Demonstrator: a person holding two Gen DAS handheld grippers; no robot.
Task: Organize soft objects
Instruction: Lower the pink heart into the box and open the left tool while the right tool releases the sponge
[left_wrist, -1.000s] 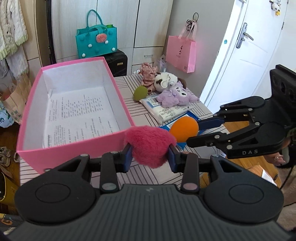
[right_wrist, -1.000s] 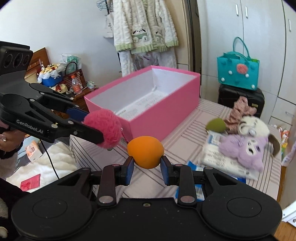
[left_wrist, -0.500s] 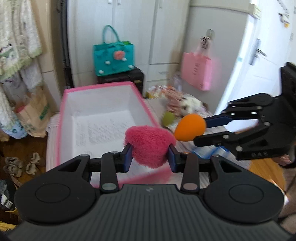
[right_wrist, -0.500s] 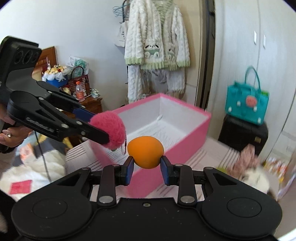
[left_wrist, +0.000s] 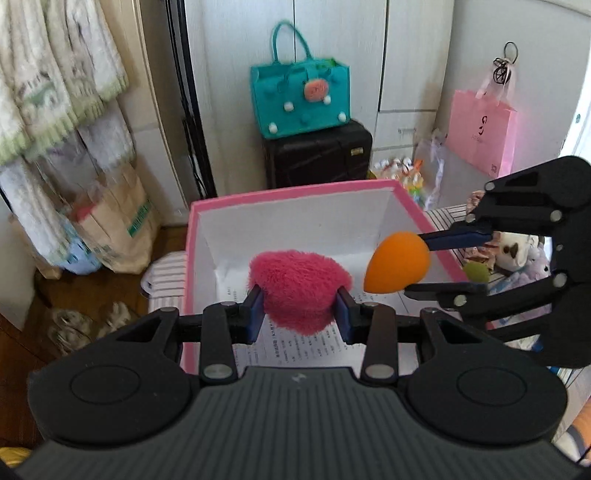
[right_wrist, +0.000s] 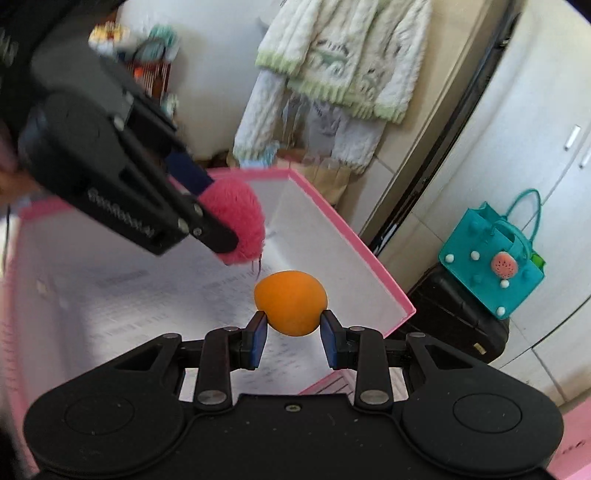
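The left gripper (left_wrist: 300, 308) pinches a pink fluffy ball (left_wrist: 298, 290) across its middle; the right gripper (right_wrist: 291, 334) clamps an orange sponge (right_wrist: 290, 302) at its broad end. Both hang over the pink box (left_wrist: 295, 188), near its far end. They look light and squashy, so gentle side grips should do.

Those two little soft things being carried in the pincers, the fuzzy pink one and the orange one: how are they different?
The pink puff is shaggy and furry; the orange sponge is smooth and matte. The pink puff is wider and roughly rounded; the orange sponge is smaller and egg-shaped, tapering to a point. The left gripper clamps the pink puff; the right gripper clamps the orange sponge. Both are squeezed between blue pads and held in the air over the open pink box.
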